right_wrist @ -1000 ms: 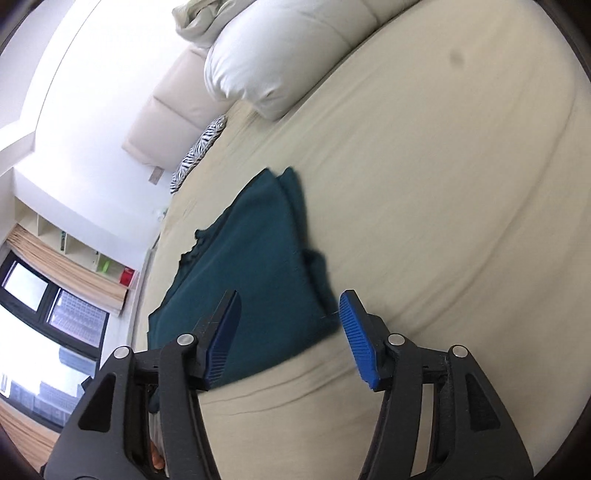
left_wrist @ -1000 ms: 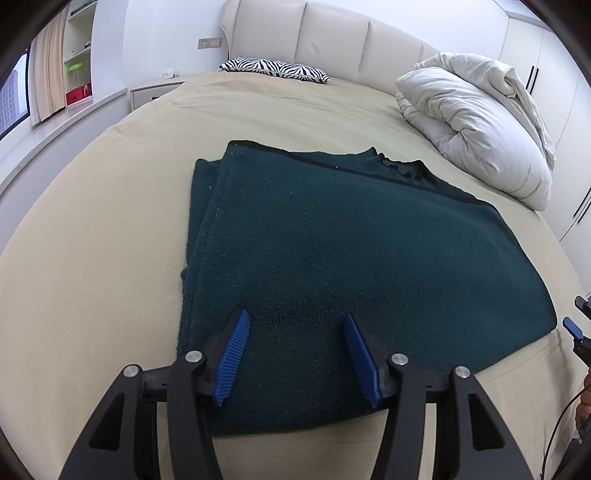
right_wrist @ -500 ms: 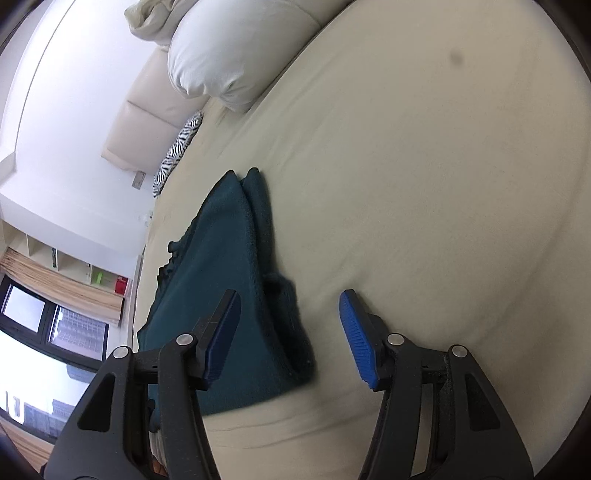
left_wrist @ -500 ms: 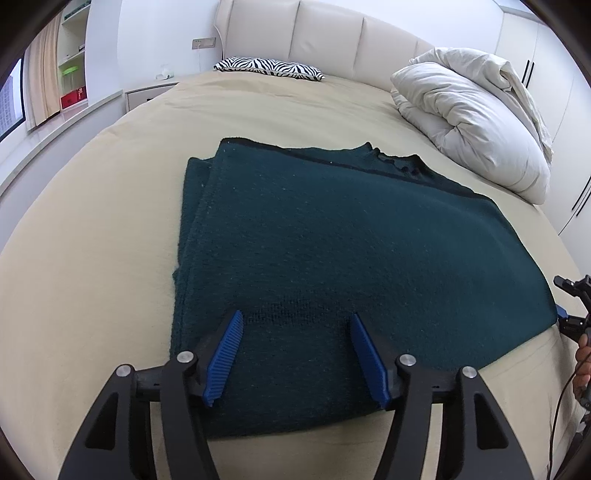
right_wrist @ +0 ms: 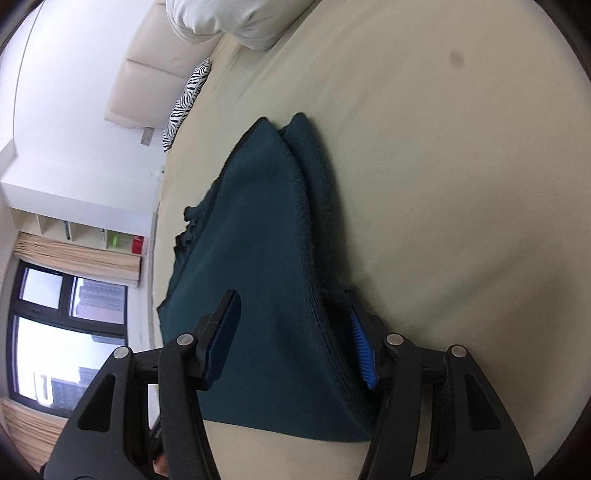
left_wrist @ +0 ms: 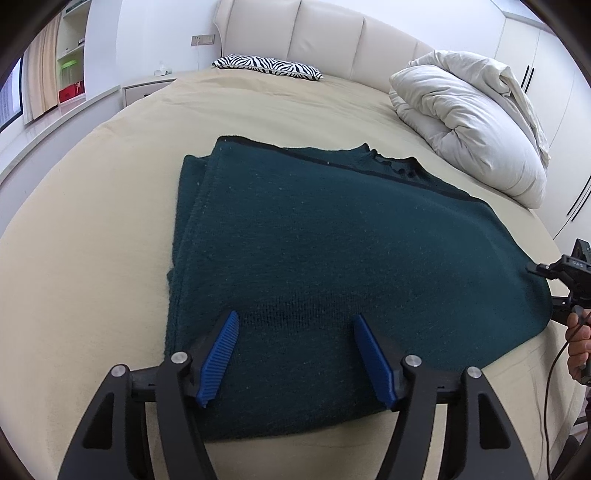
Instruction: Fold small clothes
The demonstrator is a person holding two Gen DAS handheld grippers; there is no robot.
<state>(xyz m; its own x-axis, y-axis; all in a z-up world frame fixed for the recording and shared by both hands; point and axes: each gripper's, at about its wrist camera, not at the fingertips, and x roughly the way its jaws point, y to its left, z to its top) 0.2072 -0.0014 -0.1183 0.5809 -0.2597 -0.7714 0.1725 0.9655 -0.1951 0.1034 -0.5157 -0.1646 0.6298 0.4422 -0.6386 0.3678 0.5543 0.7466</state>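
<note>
A dark teal sweater (left_wrist: 332,240) lies folded flat on the beige bed (left_wrist: 92,240), collar towards the headboard. My left gripper (left_wrist: 295,319) hovers over the sweater's near hem. Its jaws are opening, and the knit lies under them, not pinched. In the right wrist view the sweater (right_wrist: 258,240) runs edge-on between the blue pads. My right gripper (right_wrist: 291,299) straddles its side edge, jaws closing with the stacked layers between them; a firm pinch does not show. The left wrist view catches the right gripper (left_wrist: 565,273) at the sweater's right corner, with a hand (left_wrist: 580,343) behind it.
A rolled white duvet (left_wrist: 469,122) sits at the back right of the bed. A zebra-print pillow (left_wrist: 266,66) lies by the padded headboard (left_wrist: 332,33). A nightstand (left_wrist: 147,86) and shelves stand to the left, and a window (right_wrist: 55,325) shows in the right wrist view.
My right gripper slid in from beside the sweater until its side edge lies between the jaws, which have narrowed. The left gripper kept its place while its jaws widened a little.
</note>
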